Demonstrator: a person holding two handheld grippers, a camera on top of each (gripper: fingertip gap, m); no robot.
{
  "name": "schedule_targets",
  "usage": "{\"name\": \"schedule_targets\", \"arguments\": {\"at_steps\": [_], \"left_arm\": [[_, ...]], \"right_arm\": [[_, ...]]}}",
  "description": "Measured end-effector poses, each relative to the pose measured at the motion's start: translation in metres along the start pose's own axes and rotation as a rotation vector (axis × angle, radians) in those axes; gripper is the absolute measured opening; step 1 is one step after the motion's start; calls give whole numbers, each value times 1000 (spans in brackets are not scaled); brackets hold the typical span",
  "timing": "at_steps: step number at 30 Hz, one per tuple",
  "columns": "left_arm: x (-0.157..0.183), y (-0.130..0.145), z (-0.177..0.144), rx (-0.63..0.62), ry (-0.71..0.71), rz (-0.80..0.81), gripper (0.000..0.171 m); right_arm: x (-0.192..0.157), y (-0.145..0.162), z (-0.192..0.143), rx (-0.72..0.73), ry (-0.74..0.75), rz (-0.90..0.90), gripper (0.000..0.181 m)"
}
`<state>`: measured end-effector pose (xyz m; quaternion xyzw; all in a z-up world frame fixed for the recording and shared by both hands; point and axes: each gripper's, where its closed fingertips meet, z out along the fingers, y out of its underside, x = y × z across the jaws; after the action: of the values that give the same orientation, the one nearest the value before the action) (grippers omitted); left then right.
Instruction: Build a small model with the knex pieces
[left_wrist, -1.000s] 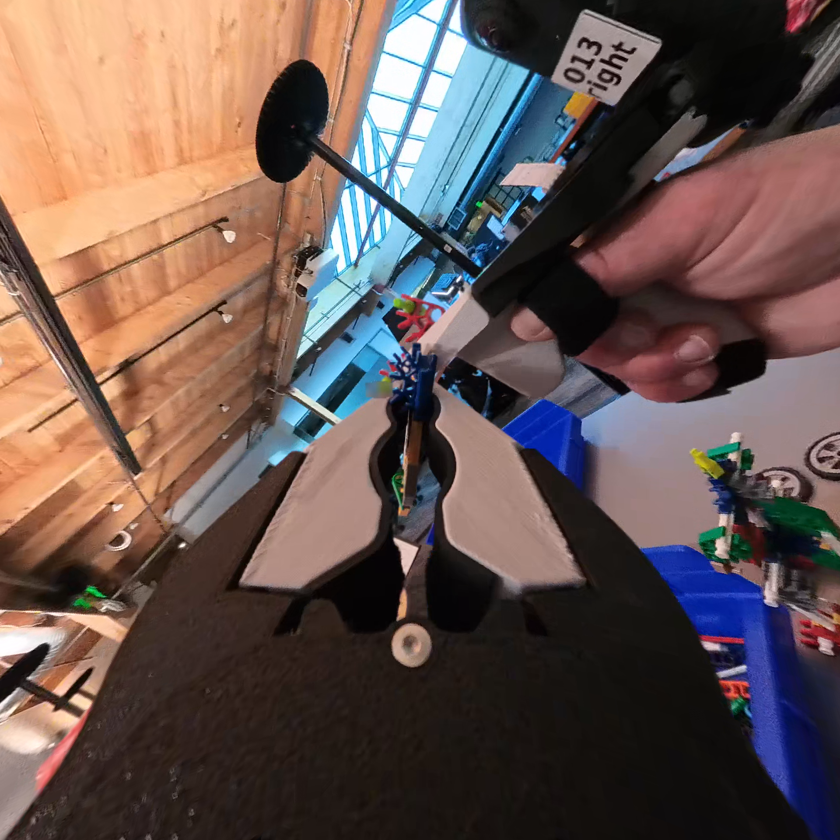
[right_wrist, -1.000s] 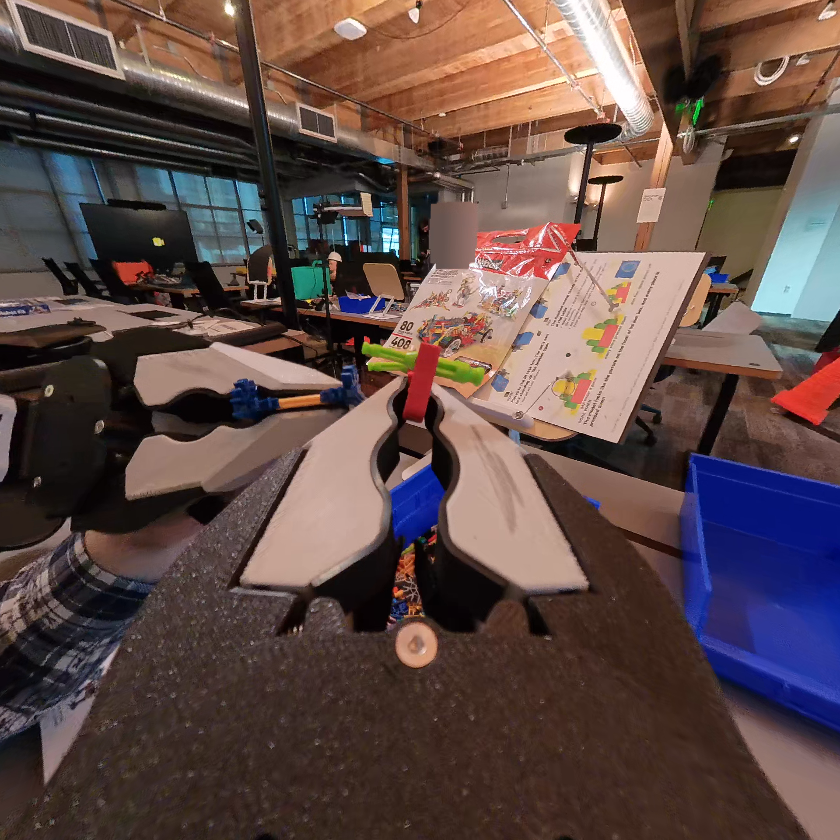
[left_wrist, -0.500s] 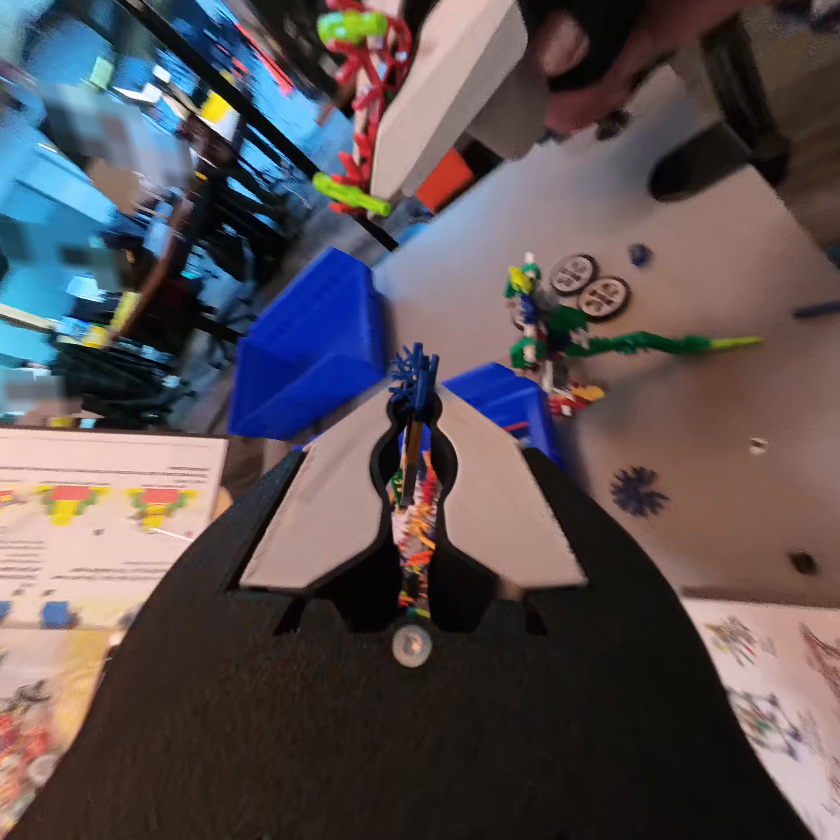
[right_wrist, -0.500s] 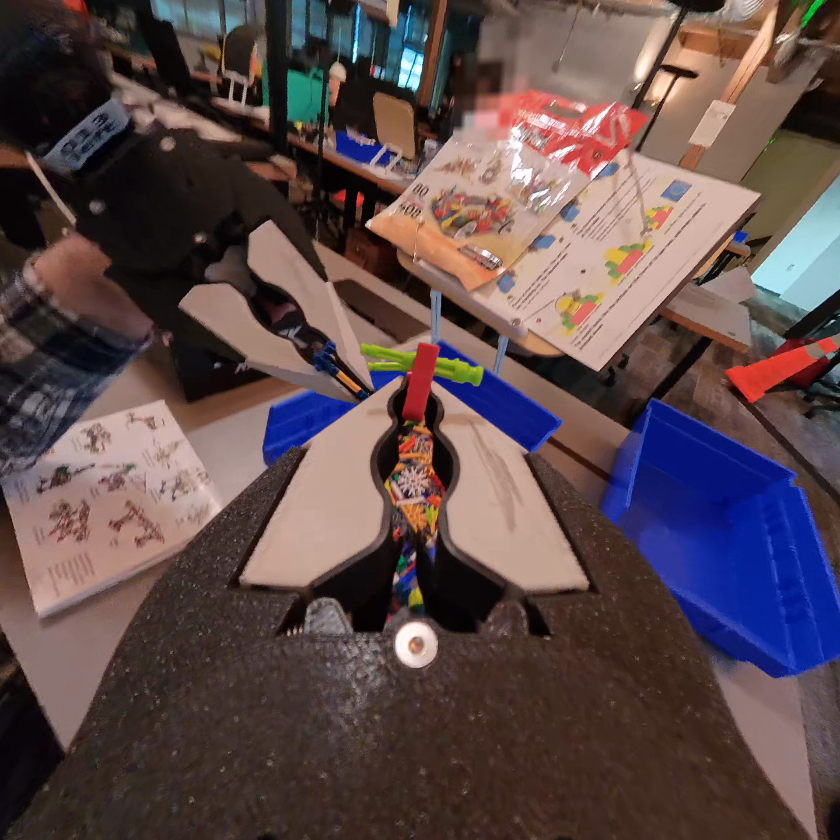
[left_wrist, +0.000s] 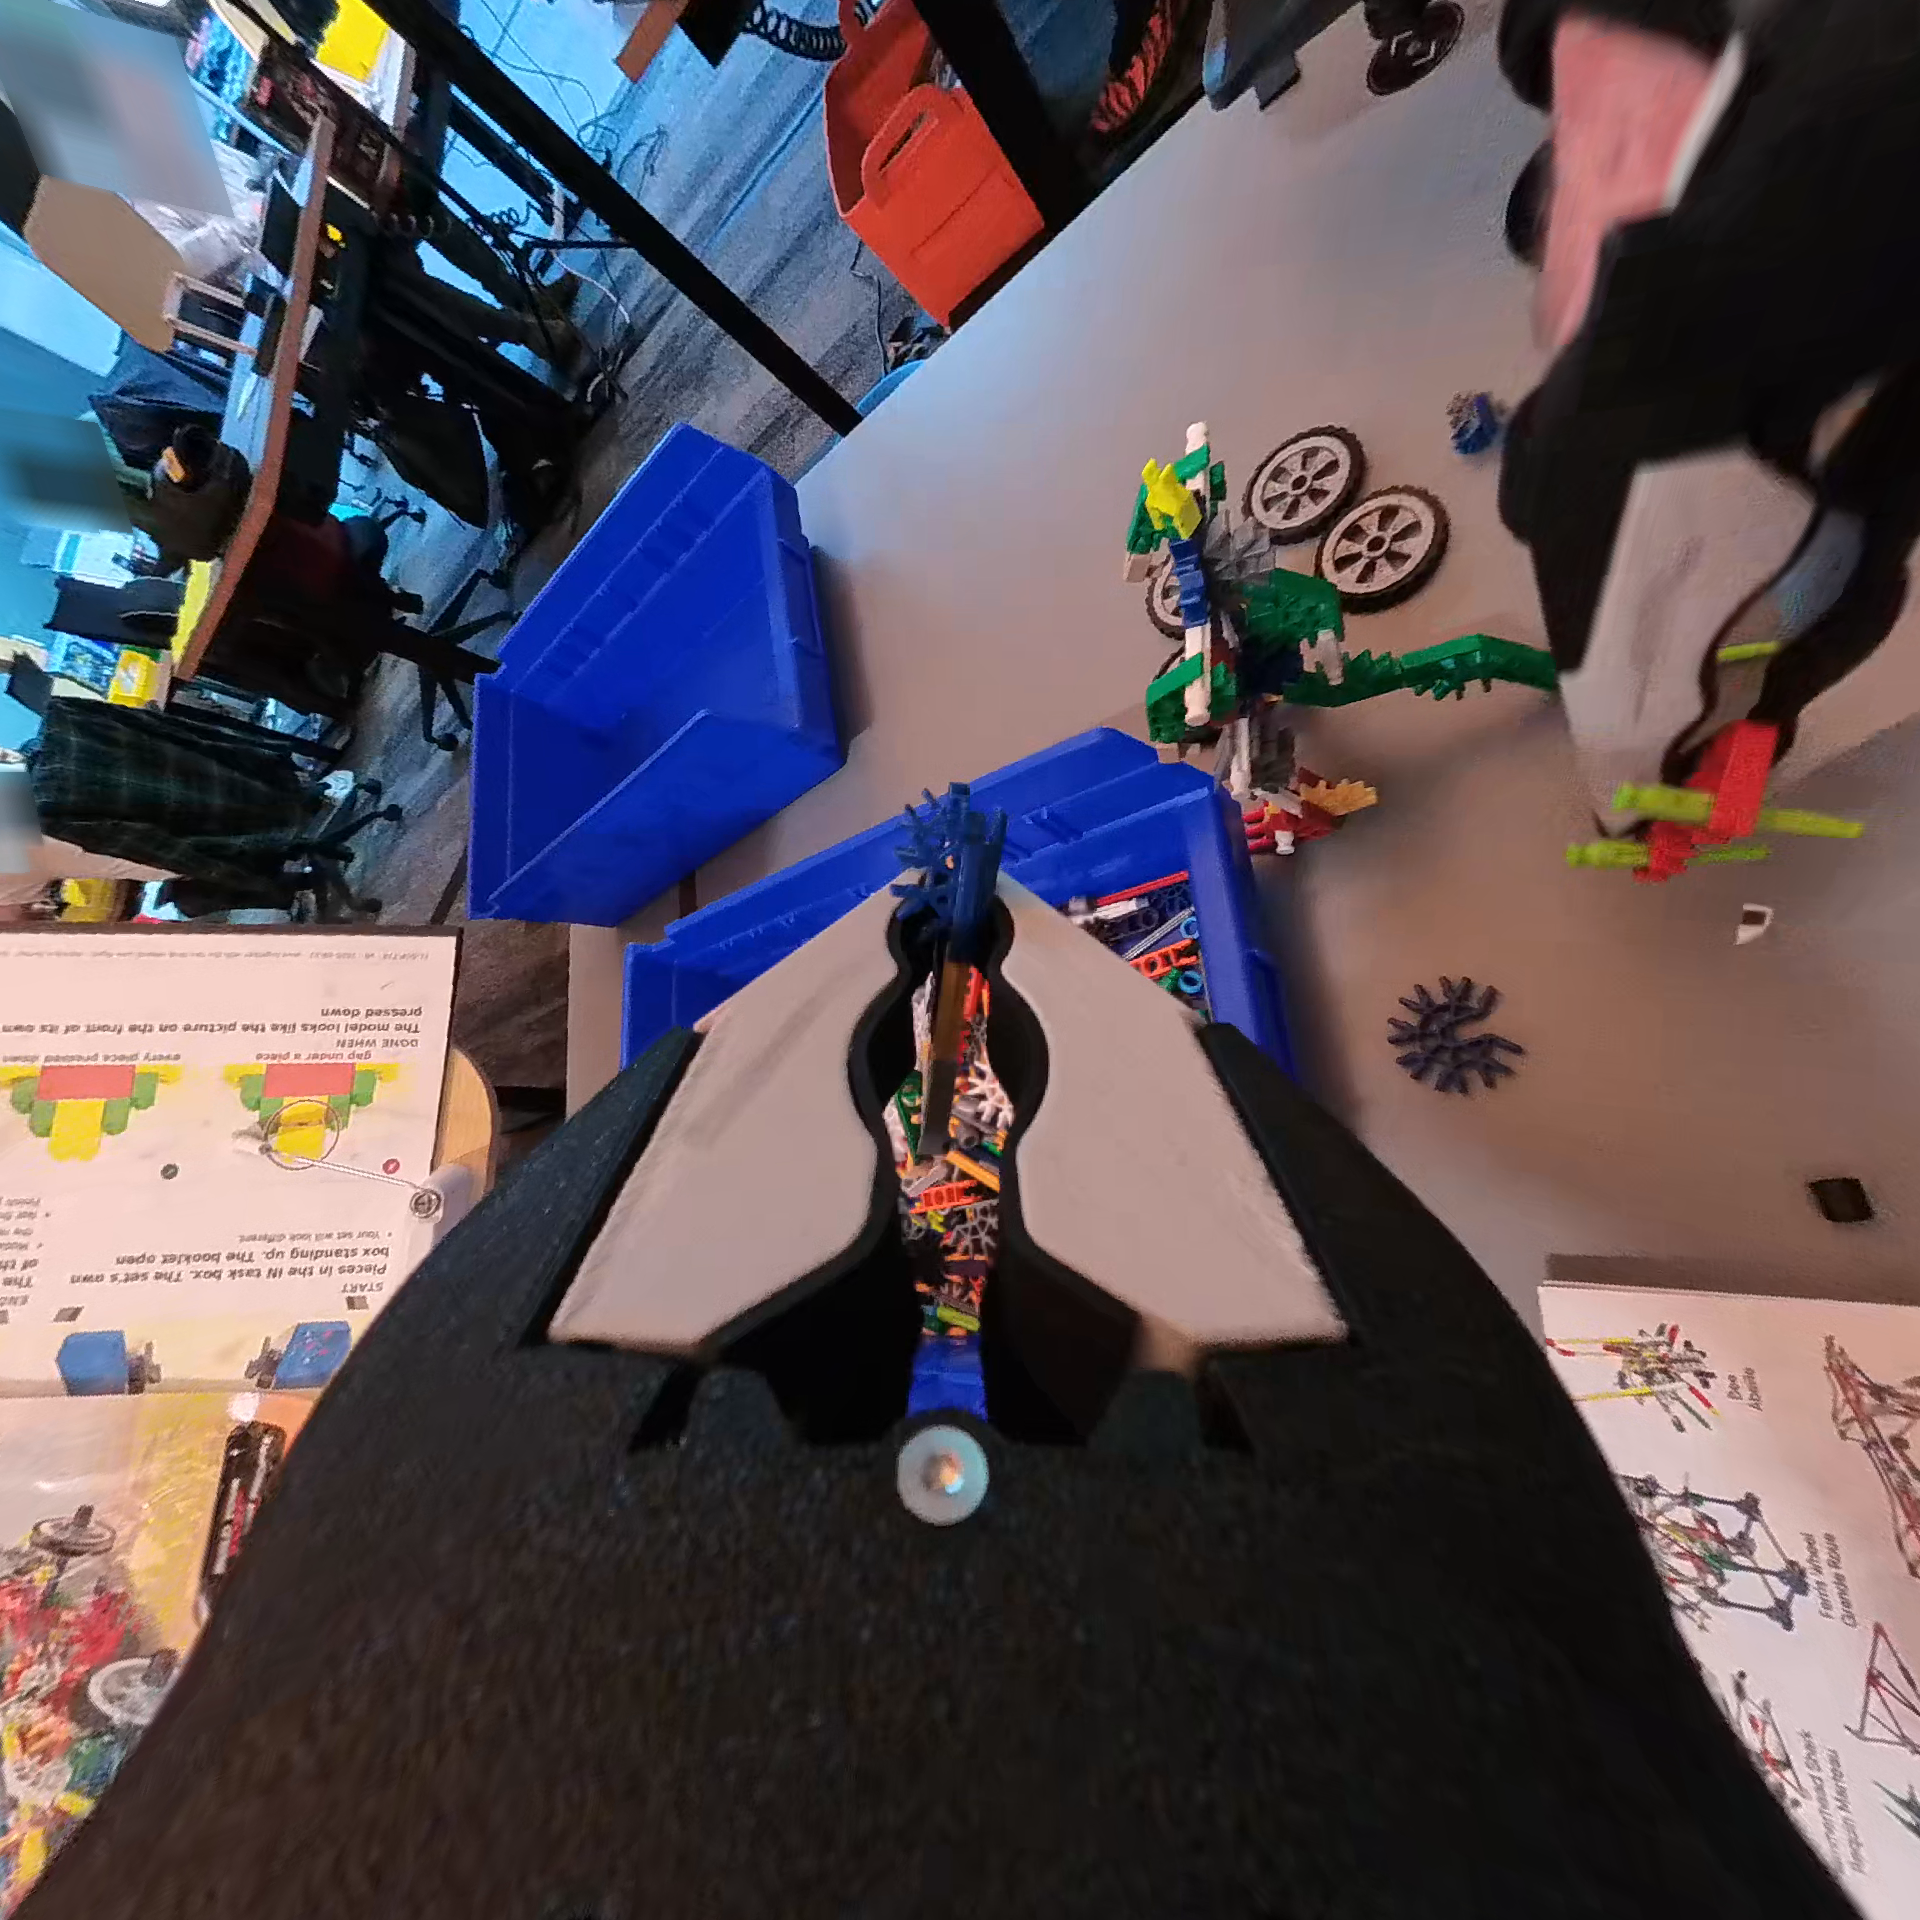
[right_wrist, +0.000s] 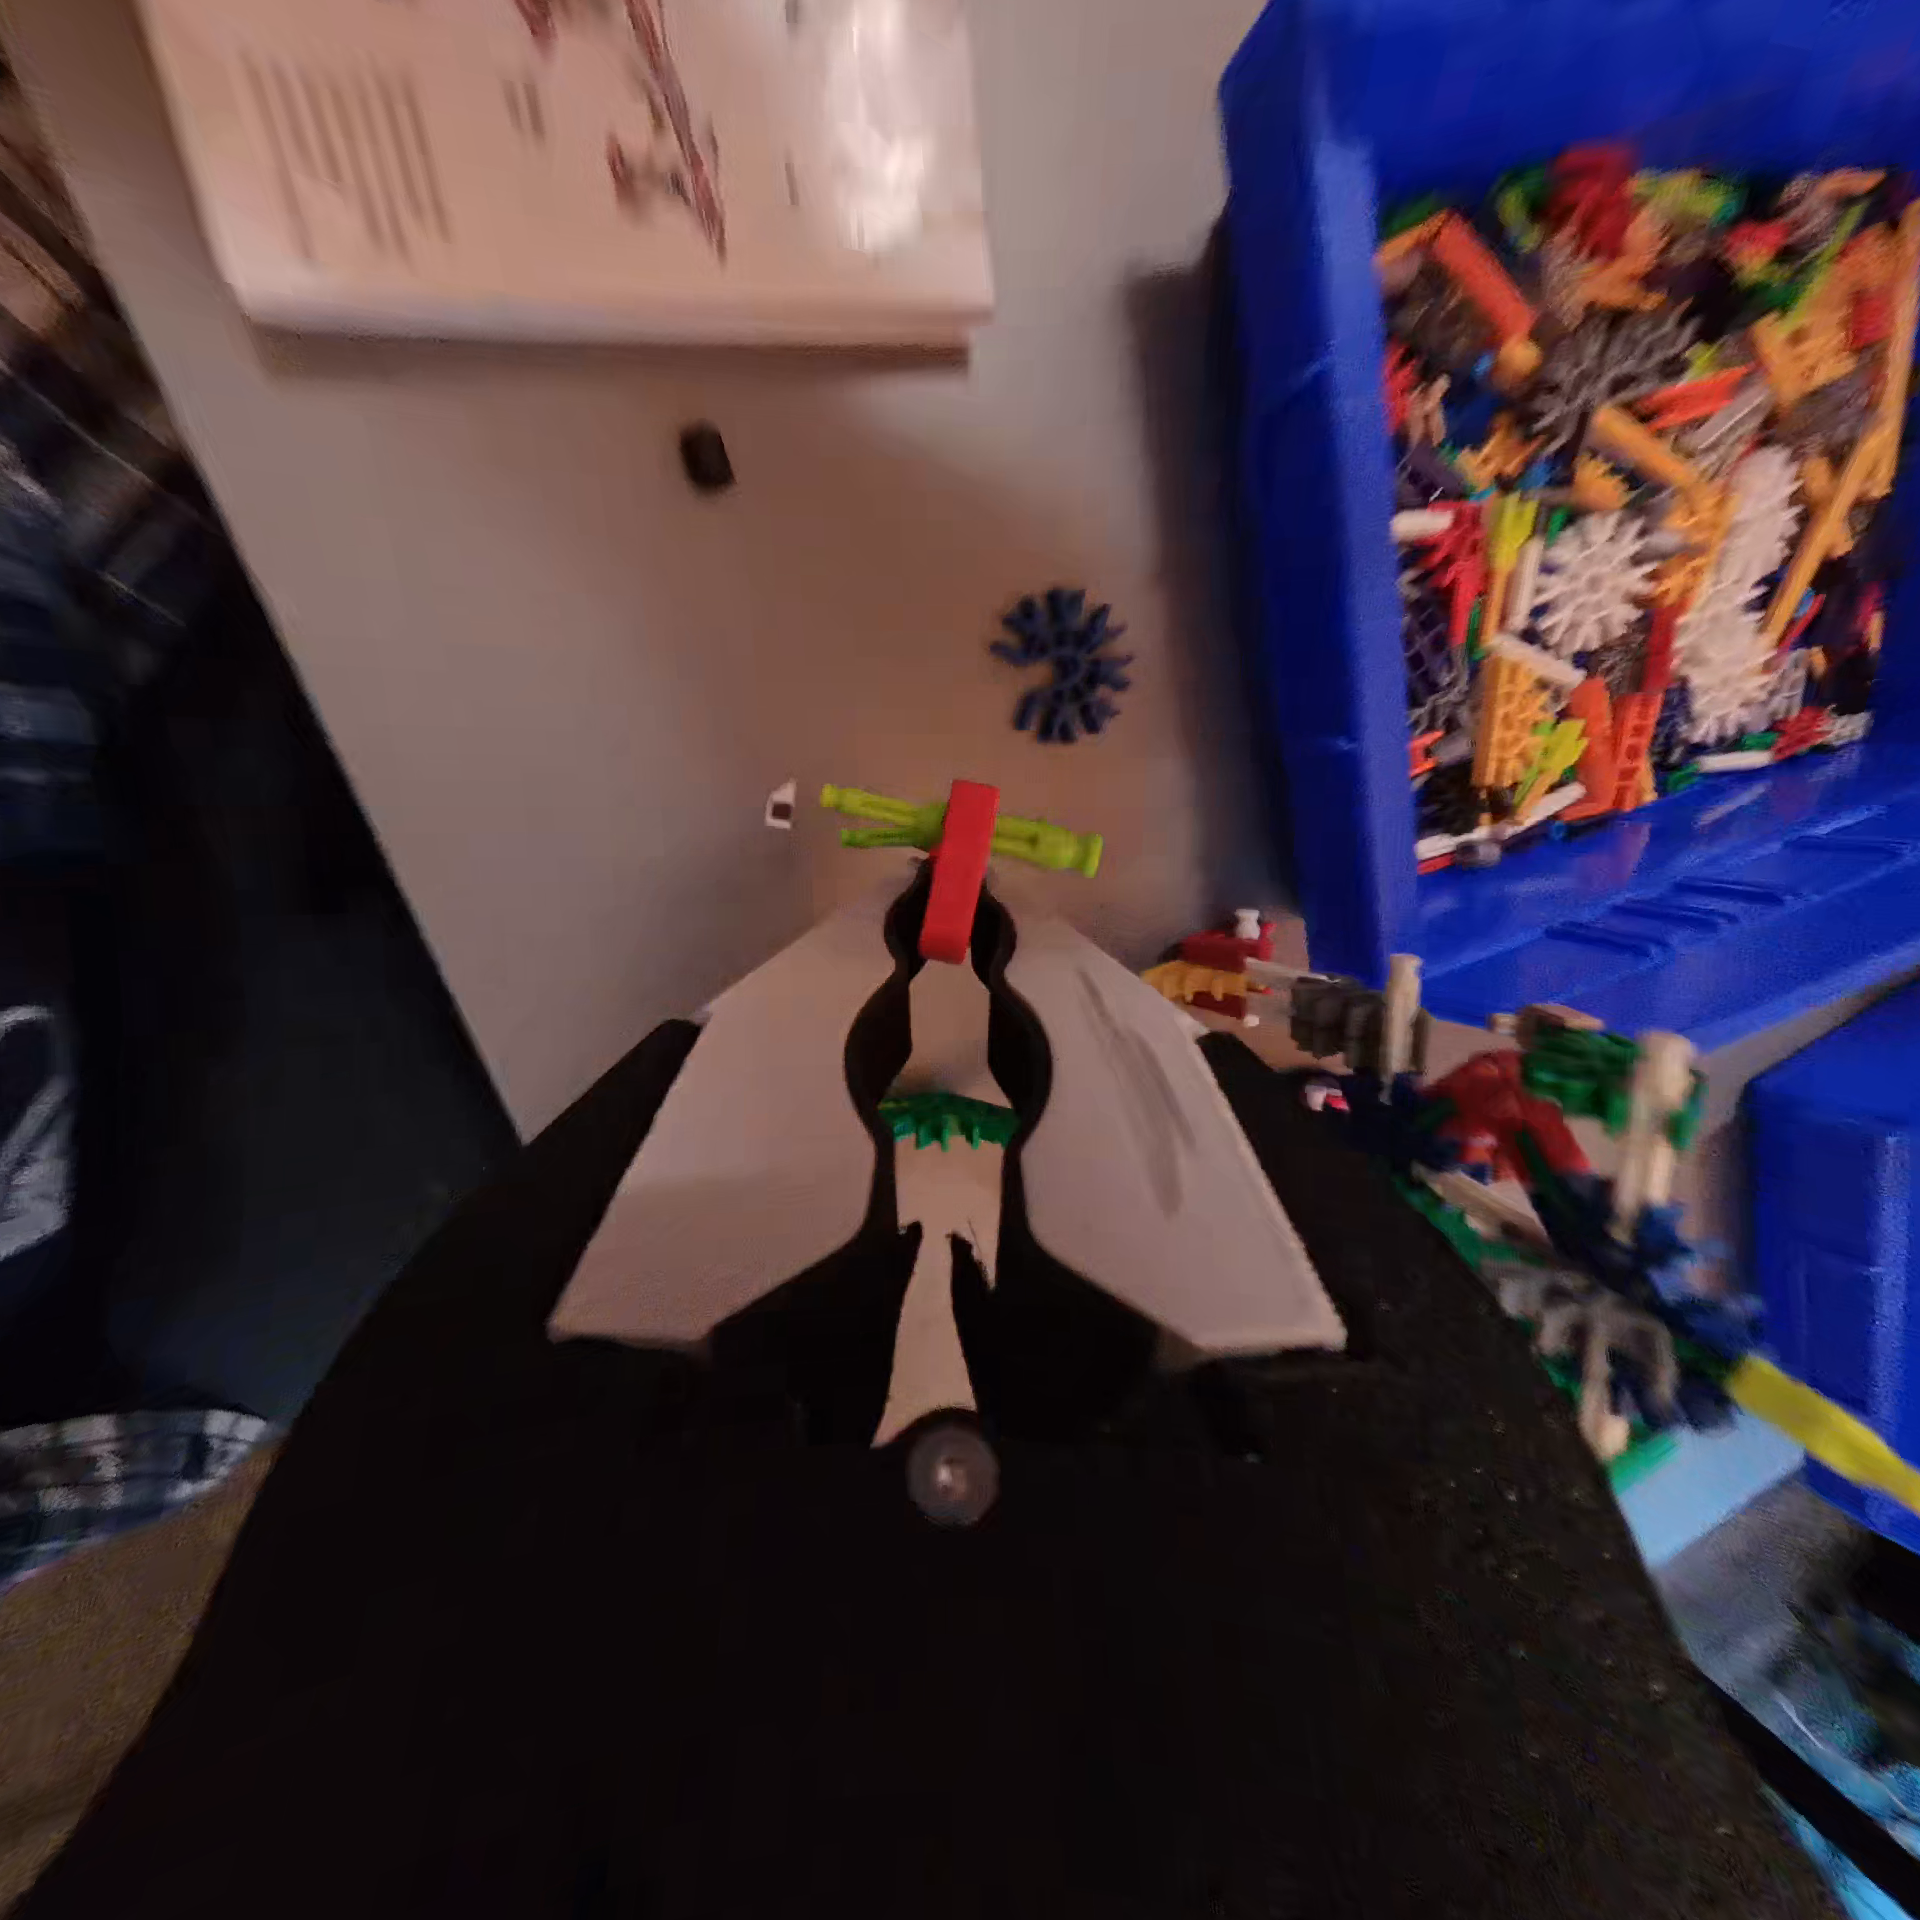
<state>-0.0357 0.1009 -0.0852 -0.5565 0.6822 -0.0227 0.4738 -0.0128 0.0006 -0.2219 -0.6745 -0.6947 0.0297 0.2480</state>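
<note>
My left gripper (left_wrist: 951, 894) is shut on a yellow rod with blue snowflake connectors (left_wrist: 948, 847) and hangs over a blue bin of mixed building pieces (left_wrist: 1231, 883). My right gripper (right_wrist: 954, 888) is shut on a red connector with green rods (right_wrist: 961, 836), pointing down at the grey table (right_wrist: 582, 582). It also shows in the left wrist view (left_wrist: 1704, 800), low over the table. A loose dark blue snowflake connector (right_wrist: 1062, 665) lies on the table just ahead of it, also seen in the left wrist view (left_wrist: 1449, 1034). A partly built green, white and blue model (left_wrist: 1247, 623) lies beside the bin.
An empty blue bin (left_wrist: 644, 686) stands at the table's far edge. Two grey wheels (left_wrist: 1340, 514) lie by the model. An instruction booklet (left_wrist: 1745, 1558) lies at the near right, and an instruction board (left_wrist: 208, 1143) stands on the left. An orange crate (left_wrist: 935, 177) sits on the floor. There is about 15 cm between the tips of the two grippers.
Both grippers have swung down from pointing up and outward to pointing at the table. The right gripper has dropped low over the table, away from the left. Both keep their pieces.
</note>
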Motion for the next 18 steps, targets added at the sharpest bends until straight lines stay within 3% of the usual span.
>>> {"name": "schedule_targets", "arguments": {"at_steps": [4,7,11,15,18], "left_arm": [[-1,1,-3,3,-2,0,2],[-2,1,-5,11,-4,-5,2],[-2,2,-5,17,1,-9,2],[-2,3,-6,20,-2,-6,2],[-5,-3,-9,60,-13,-5,2]], "right_arm": [[-3,16,35,-137,-29,-10,6],[-5,14,47,-135,-66,23,6],[-2,17,53,-151,-75,66,19],[4,17,44,-139,-55,81,20],[16,1,18,-23,-26,124,20]]}}
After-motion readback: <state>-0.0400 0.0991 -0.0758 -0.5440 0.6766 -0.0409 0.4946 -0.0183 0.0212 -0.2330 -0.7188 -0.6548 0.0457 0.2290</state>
